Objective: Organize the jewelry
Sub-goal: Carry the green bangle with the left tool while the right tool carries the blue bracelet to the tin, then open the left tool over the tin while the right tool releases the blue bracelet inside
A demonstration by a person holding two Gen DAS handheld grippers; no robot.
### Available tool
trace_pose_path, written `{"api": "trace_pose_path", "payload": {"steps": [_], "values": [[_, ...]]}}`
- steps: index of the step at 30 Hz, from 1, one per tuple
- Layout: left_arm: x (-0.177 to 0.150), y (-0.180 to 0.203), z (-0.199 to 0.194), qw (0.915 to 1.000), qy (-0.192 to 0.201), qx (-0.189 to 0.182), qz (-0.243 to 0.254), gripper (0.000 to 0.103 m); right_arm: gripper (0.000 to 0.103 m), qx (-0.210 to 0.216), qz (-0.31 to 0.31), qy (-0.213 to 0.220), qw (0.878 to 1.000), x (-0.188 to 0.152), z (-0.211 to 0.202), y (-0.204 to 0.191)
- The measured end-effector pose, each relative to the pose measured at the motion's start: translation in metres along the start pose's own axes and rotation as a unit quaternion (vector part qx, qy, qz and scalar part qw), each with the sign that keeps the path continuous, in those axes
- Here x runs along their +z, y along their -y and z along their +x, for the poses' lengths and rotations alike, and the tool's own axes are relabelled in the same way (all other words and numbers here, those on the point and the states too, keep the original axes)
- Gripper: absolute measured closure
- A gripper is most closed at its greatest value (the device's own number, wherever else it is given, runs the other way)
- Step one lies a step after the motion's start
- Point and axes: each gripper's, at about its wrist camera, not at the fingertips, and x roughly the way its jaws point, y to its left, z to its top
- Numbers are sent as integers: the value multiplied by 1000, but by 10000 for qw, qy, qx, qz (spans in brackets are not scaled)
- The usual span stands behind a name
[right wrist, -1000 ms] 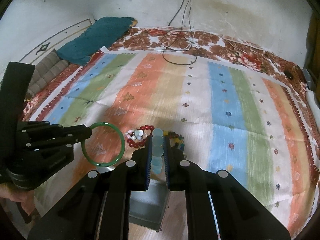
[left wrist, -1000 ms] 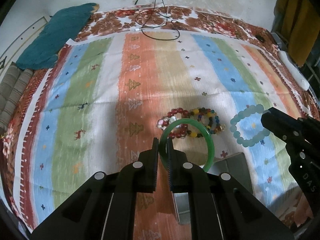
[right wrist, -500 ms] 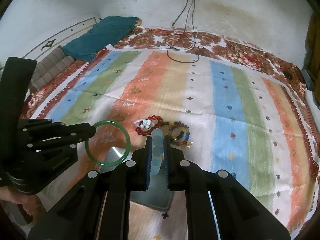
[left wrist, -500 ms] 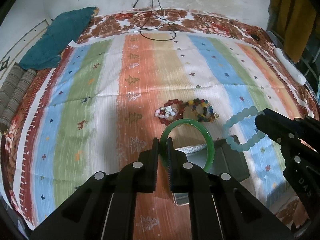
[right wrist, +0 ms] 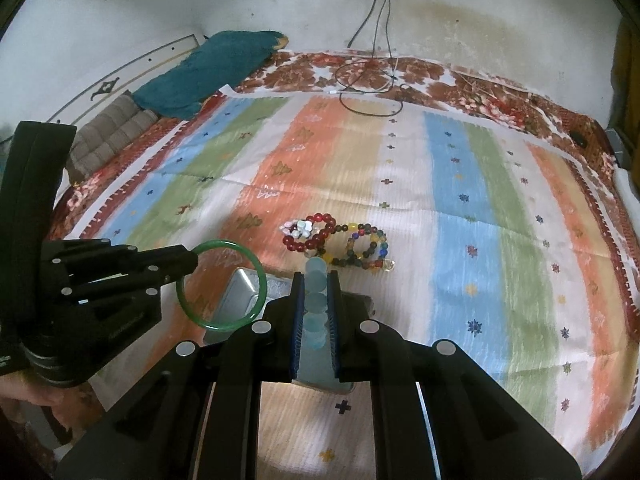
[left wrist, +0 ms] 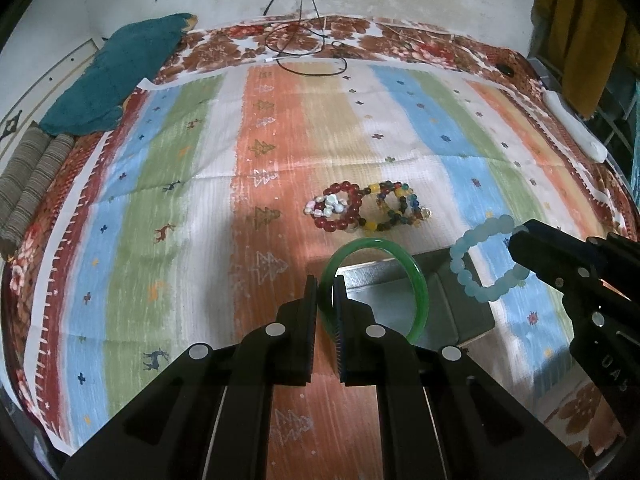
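My left gripper (left wrist: 326,284) is shut on a green bangle (left wrist: 416,280) and holds it above a grey metal box (left wrist: 460,304). It also shows in the right wrist view (right wrist: 192,260) with the bangle (right wrist: 260,280). My right gripper (right wrist: 316,280) is shut on a pale blue bead bracelet (right wrist: 314,300), held over the same box (right wrist: 240,292). In the left wrist view the right gripper (left wrist: 516,240) holds the bracelet (left wrist: 468,268) beside the box. A red bead bracelet (left wrist: 340,210), a pearl cluster (left wrist: 326,205) and a multicoloured bead bracelet (left wrist: 394,206) lie on the striped cloth beyond the box.
The striped cloth (left wrist: 160,200) covers a bed. A teal pillow (left wrist: 116,76) and folded brown blanket (left wrist: 28,192) lie at the far left. Black cables (left wrist: 308,48) lie at the far edge. A white object (left wrist: 572,128) lies along the right edge.
Both grippers have pulled back and risen with their bracelets; the jewelry on the cloth looks farther off, and more of the grey box shows beneath the bangle and the blue bracelet.
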Motion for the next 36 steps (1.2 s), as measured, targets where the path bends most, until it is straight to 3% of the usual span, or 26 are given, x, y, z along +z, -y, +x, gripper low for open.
{"api": "trace_pose_path", "payload": {"steps": [7,9,11,12,19,36], "values": [[-5,9,1,9998,-75,-111,120,95,91,63,6,-41,10000,-4,0,-1],[-5,12,6,9992,-251,-261,148,93,90,94,4,-160,9998,-5,3,-1],[-6,12,7,9994,-268,-183,125,91,79,11,57,-227,9997,-6,6,0],[-5,11,7,9996,-243,-79,134,89,72,-62,123,-188,9997,-6,4,3],[-3,3,7,9997,-235,11,-42,68,68,-115,232,-271,9993,-4,8,11],[7,-13,10,9992,-146,224,-283,36,45,-199,438,-365,9982,3,18,26]]}}
